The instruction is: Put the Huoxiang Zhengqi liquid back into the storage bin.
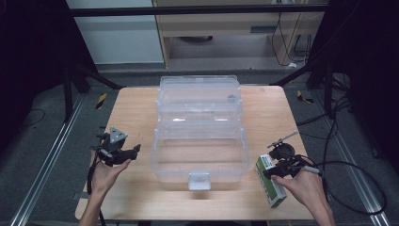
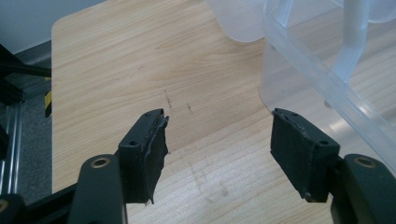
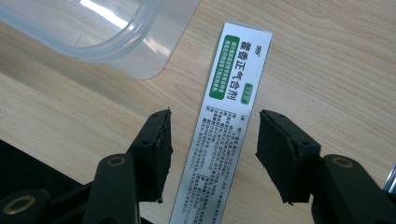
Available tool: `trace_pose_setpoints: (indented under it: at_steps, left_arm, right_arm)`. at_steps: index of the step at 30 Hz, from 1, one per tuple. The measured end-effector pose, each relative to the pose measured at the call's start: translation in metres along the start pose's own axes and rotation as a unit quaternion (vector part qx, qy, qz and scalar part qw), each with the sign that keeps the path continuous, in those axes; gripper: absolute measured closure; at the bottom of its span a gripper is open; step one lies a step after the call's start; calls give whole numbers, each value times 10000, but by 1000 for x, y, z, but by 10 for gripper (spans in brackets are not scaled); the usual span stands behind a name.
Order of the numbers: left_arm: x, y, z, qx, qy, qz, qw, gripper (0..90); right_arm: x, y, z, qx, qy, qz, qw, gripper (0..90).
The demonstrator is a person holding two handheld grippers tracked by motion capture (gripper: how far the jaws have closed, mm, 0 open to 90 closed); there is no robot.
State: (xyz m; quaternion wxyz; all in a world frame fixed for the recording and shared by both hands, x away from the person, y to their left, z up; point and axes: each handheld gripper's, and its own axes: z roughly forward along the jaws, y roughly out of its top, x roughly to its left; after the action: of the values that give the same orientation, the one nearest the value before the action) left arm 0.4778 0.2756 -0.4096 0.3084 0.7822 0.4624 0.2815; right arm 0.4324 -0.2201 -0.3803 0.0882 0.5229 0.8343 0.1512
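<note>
A clear plastic storage box [image 1: 200, 134] stands in the middle of the wooden table with its lid folded back; its wall shows in the left gripper view [image 2: 317, 70] and its corner in the right gripper view [image 3: 93, 42]. A long white-and-green medicine carton [image 1: 275, 193] lies flat right of the box. My right gripper [image 1: 269, 172] straddles the carton [image 3: 233, 79], jaws open [image 3: 212, 149], with a gap on each side of it. My left gripper [image 1: 134, 150] sits left of the box, jaws open [image 2: 219, 144] over bare wood with nothing between them.
The table's front edge [image 1: 197, 217] is close to both hands. A black cable [image 1: 357, 188] loops off the right side of the table. Black frame legs [image 1: 306, 70] stand behind the far corners.
</note>
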Motion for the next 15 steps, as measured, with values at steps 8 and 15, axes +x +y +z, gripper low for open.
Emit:
trace_pose_setpoints:
  at_steps: [8,15]
  left_arm:
    - [0,0,1,22,4,10,10000,353]
    - [-1,0,1,40,4,24,10000,353]
  right_arm:
    - [-1,-1,4,98,-5,33,9999,470]
    - [-2,-1,6,154,6,14,9999,491]
